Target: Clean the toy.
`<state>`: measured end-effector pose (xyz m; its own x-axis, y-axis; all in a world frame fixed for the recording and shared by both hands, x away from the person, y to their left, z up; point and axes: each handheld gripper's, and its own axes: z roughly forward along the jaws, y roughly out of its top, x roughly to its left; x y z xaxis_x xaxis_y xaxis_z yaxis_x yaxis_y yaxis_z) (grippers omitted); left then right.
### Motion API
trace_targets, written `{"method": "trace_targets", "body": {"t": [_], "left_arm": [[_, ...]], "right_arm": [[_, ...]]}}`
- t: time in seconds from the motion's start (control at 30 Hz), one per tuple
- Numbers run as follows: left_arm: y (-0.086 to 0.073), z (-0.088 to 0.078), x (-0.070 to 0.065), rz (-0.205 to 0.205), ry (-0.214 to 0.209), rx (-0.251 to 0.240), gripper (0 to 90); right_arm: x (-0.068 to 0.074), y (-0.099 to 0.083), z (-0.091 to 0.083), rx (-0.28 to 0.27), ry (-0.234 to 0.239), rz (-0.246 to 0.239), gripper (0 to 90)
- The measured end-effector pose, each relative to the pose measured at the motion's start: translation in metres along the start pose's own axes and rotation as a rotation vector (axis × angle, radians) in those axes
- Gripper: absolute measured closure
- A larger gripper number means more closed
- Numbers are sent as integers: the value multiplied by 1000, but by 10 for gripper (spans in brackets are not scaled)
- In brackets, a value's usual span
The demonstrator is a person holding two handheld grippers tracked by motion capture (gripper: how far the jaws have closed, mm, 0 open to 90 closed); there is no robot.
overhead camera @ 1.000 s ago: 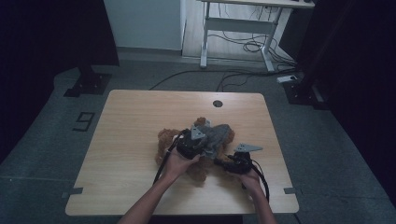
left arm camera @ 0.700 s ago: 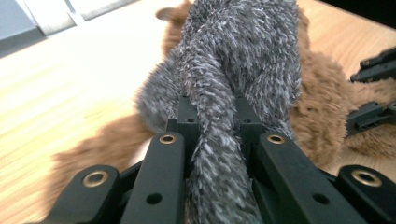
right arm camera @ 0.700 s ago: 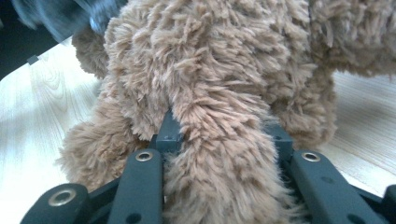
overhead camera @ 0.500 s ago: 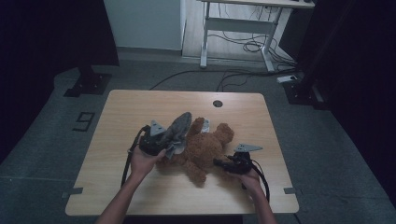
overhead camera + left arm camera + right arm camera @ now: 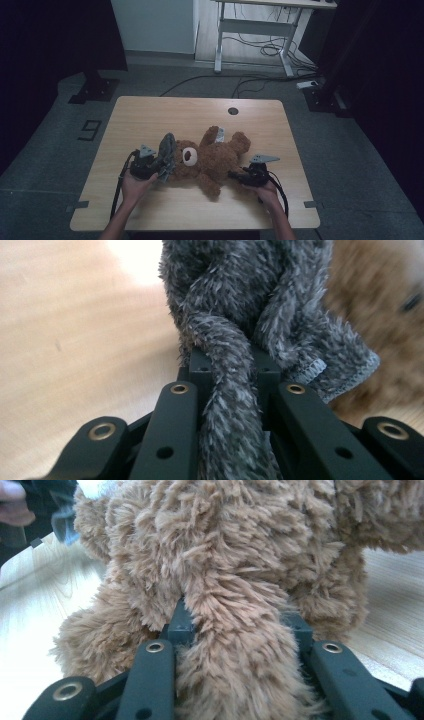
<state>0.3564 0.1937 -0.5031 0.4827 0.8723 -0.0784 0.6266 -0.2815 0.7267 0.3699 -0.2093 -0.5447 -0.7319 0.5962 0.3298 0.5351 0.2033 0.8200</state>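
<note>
Clearly soft, light: left claw (image 5: 227, 365) clamped on grey fleece cloth (image 5: 260, 305), right claw (image 5: 240, 625) clamped on teddy bear (image 5: 210, 157) limb; best gripped deep in bunched pile

Teddy bear (image 5: 210, 157) on table (image 5: 150, 115), cloth (image 5: 167, 150) at its left, desk (image 5: 260, 20) behind.

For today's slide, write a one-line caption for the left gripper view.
Left hand-held gripper clamped on a fuzzy grey cloth, brown teddy bear blurred behind.

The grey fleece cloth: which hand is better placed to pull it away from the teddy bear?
Left, probably. The left gripper is shut on the grey fleece cloth, while the right gripper pins the teddy bear.
</note>
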Motion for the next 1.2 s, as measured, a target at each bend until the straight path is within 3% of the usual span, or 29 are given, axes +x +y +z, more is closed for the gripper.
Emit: {"method": "trace_targets", "body": {"t": [0.13, 0.3, 0.37, 0.47, 0.6, 0.8, 0.93, 1.07, 1.13, 1.2], "left_arm": [[-6, 14, 1, -27, -25, 21, 775], [8, 26, 7, -56, -17, 6, 777], [12, 29, 9, -73, -22, 6, 777], [17, 24, 11, -75, -26, -9, 775], [31, 5, 10, -58, -31, -58, 770], [72, -10, -17, 36, -44, -124, 764], [100, -1, -40, 93, -62, -122, 763], [108, 18, -50, 76, -80, -91, 760], [103, 28, -52, 72, -94, -75, 756], [97, 29, -51, 55, -103, -92, 759]], "right_arm": [[0, 1, 2, 1, -9, -8, 619], [-4, 7, 8, -2, -27, -17, 625], [-8, 13, 11, 3, -57, -38, 629], [-13, 19, 13, 0, -90, -48, 632], [-17, 18, 13, -7, -77, -39, 631], [-14, 13, 10, -7, -69, -40, 630], [-10, 11, 8, 12, -71, -54, 630], [-9, 9, 7, 14, -72, -62, 629], [-9, 7, 7, 17, -68, -55, 627], [-8, 6, 6, 24, -66, -62, 626]]}}
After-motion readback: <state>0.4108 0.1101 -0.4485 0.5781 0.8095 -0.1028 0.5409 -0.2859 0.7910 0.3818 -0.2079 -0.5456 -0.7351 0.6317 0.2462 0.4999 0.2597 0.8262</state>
